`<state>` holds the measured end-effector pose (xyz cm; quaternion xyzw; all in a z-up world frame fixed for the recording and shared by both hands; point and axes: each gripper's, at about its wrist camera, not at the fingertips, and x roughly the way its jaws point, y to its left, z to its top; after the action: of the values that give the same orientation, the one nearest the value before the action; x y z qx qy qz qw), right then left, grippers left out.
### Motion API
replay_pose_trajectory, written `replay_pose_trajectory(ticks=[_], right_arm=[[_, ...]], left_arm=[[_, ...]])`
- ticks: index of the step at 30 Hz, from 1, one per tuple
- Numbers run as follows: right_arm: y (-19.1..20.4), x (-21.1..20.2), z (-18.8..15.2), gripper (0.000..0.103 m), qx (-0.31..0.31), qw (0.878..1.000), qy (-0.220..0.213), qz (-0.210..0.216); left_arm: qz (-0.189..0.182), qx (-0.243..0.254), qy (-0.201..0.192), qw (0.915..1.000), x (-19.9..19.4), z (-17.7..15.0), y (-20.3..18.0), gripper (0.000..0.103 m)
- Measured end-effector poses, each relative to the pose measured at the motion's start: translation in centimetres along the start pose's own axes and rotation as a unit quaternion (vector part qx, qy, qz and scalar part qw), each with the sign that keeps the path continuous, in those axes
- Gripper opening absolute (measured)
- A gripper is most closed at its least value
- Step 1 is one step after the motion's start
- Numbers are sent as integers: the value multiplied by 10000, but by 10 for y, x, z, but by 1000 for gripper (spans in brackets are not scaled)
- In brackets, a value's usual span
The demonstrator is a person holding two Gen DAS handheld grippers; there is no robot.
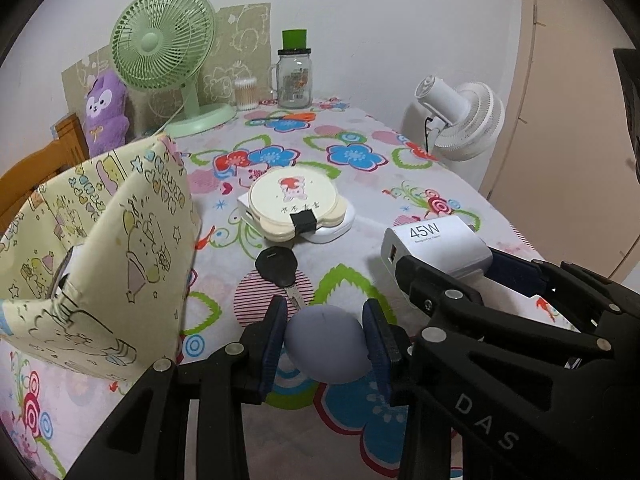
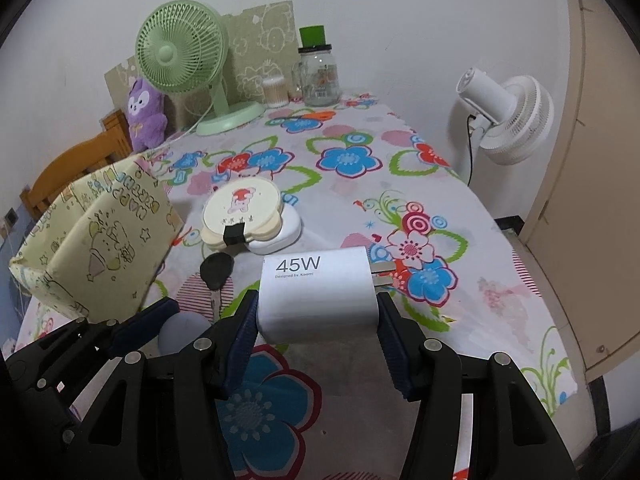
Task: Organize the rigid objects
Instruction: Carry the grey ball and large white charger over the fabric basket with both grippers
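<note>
Pinching a grey ball, left claw; right claw clamps the charger.

Left tongs & right tongs – same build: matte black plastic frames w/ triangular cut-outs, round silver rivets at joints, ribbed dark-blue pads. Pale "DAS" lettering on right tongs' arm – seen from left cam.

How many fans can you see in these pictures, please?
2: a green fan stands at the table's far left by the wall, and a white fan stands off the table's right edge.
</note>
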<state>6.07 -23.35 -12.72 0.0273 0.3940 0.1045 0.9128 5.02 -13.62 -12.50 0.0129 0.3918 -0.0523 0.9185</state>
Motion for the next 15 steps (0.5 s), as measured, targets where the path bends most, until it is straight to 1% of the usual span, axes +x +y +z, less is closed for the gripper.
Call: replay_pose_trajectory(ticks=[7, 15], right_arm=[[1, -16, 4, 60, 101, 9998, -139, -45], [8, -33, 16, 60, 161, 9991, -360, -131]], left_arm=[[-131, 29, -37, 9999, -11, 6, -1, 40], [-217, 139, -198, 9995, -27, 19, 3, 40]])
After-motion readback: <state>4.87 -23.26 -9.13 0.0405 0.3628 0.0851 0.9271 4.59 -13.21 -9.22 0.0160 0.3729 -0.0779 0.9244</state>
